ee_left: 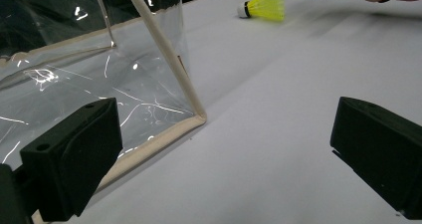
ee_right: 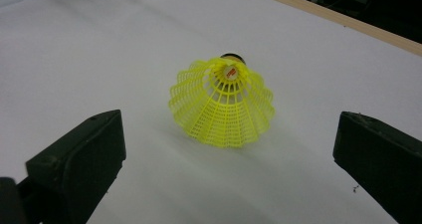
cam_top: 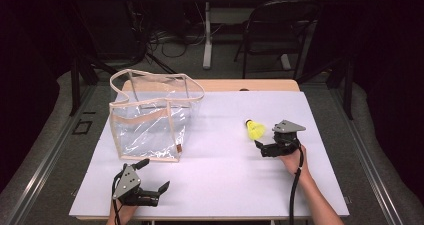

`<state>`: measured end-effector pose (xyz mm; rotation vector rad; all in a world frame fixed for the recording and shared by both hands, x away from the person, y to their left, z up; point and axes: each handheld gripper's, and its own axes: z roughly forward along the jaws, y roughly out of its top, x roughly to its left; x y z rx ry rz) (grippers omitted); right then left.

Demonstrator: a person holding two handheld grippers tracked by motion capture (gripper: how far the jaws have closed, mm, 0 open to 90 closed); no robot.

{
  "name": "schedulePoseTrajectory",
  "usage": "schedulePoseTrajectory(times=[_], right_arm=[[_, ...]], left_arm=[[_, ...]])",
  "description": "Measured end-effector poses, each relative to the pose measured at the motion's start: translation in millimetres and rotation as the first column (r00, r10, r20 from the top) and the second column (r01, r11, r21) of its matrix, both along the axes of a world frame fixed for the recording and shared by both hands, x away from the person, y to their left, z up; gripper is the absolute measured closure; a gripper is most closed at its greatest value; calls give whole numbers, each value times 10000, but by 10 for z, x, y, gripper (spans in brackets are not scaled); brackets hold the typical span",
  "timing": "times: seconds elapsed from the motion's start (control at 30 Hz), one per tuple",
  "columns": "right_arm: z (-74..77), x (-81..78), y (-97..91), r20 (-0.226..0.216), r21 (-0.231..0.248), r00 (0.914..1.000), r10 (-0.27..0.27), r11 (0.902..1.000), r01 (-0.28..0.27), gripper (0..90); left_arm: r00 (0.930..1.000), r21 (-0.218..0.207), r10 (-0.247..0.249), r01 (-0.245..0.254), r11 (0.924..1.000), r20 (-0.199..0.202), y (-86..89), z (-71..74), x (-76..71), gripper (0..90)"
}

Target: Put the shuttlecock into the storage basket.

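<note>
A yellow plastic shuttlecock (cam_top: pixel 255 129) lies on its side on the white table top (cam_top: pixel 225 175), right of centre. My right gripper (cam_top: pixel 261 149) sits just behind its skirt, open. In the right gripper view the shuttlecock (ee_right: pixel 224 104) lies ahead of the right gripper (ee_right: pixel 226 152), between the lines of the two jaws and untouched. A clear plastic bag with beige trim (cam_top: pixel 150 120) stands upright at the left with its mouth open. My left gripper (cam_top: pixel 154 175) rests open near the front edge, just in front of the bag's corner (ee_left: pixel 199 117).
A wooden table edge (cam_top: pixel 250 85) shows behind the white top. A black folding chair (cam_top: pixel 280 30) and a white table leg (cam_top: pixel 207 35) stand on the floor beyond. From the left gripper view the shuttlecock (ee_left: pixel 263 5) lies far off at the top.
</note>
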<state>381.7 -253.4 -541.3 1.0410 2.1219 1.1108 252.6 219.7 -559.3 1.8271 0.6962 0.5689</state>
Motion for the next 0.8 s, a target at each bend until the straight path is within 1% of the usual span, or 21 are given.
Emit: schedulePoseTrajectory(times=[0.1, 0.13, 0.3, 0.33, 0.37, 0.43, 0.47, 0.5, 0.53, 0.57, 0.63, 0.73, 0.77, 0.8], right_arm=[[19, 40, 9, 17, 17, 10000, -48, 10000, 48, 0], [25, 51, 12, 5, -45, 10000, -55, 10000, 55, 0], [31, 105, 23, -189, -90, 9997, -128, 9999, 127, 0], [35, 133, 31, -236, -169, 9996, -167, 9997, 163, 42], [35, 133, 31, -236, -169, 9996, -167, 9997, 163, 42], [43, 150, 39, -273, -234, 9993, -238, 9995, 231, 87], [46, 174, 49, -254, -337, 9992, -302, 9990, 293, 152], [44, 180, 56, -246, -427, 9991, -341, 9985, 331, 157], [36, 189, 68, -259, -470, 9991, -333, 9984, 321, 181], [36, 189, 68, -259, -470, 9991, -333, 9984, 321, 181], [15, 207, 87, -322, -661, 9989, -351, 9973, 329, 242], [-16, 234, 108, -390, -745, 9981, -473, 9962, 443, 352], [-16, 234, 108, -390, -745, 9981, -473, 9962, 443, 352], [-21, 242, 112, -372, -779, 9980, -511, 9958, 481, 374]], left_arm=[[10000, 7, 3, -3, 10000, -3, 1, 1, 0, 0], [10000, -1, 3, -3, 10000, 1, 1, 1, 1, 0], [10000, 4, -10, 10, 10000, 2, -2, 1, 2, 0], [10000, 32, -23, 23, 10000, 14, -2, 2, 3, 0], [10000, 32, -23, 23, 10000, 14, -2, 2, 3, 0], [10000, 14, -20, 20, 10000, 9, -2, 1, 5, 0], [10000, 13, -17, 17, 10000, 5, 0, 1, 5, 0], [10000, 13, -17, 17, 10000, 5, 0, 1, 5, 0], [10000, 17, -19, 19, 10000, 12, 0, 2, 5, 0], [10000, 17, -19, 19, 10000, 12, 0, 2, 5, 0], [10000, 30, -5, 5, 10000, 12, -2, 3, 4, 0], [10000, 23, -10, 10, 10000, 11, -2, 3, 5, 0], [10000, 27, -4, 4, 10000, 9, -1, 3, 5, 0], [10000, 26, -8, 8, 10000, 12, 0, 3, 7, 0]])
